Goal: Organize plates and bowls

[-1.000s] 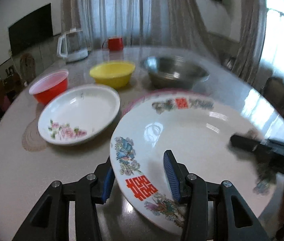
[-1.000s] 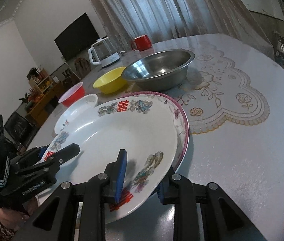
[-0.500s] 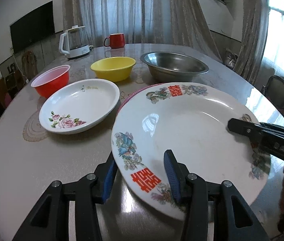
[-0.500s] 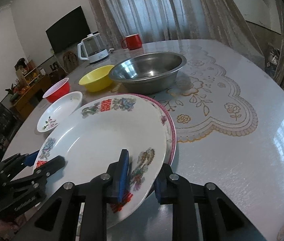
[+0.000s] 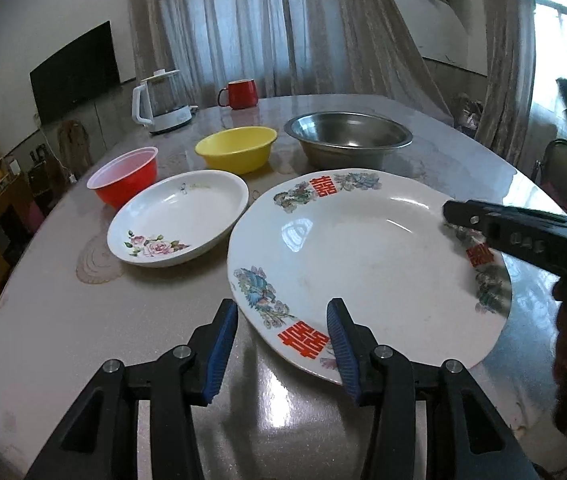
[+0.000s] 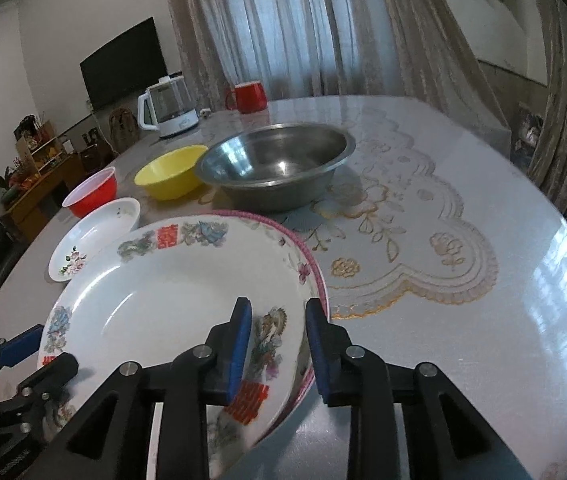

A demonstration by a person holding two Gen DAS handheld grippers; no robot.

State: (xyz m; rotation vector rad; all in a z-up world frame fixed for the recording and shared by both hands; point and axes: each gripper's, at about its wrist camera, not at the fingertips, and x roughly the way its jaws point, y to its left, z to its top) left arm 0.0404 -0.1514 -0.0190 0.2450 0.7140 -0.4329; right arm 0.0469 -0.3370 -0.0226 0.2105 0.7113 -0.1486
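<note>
A large white plate with red characters lies on a pink-rimmed plate on the table. My left gripper is open, its fingers on either side of the plate's near rim. My right gripper is open too, straddling the opposite rim; it shows in the left wrist view. A white plate with pink roses lies to the left. Behind stand a red bowl, a yellow bowl and a steel bowl.
A white kettle and a red mug stand at the far side of the round table. A lace mat pattern covers the right half. Chairs stand around the table edge.
Both grippers have opened wider around the plate's rim. The large plate has come down level onto the pink-rimmed plate. Both cameras have drawn back slightly.
</note>
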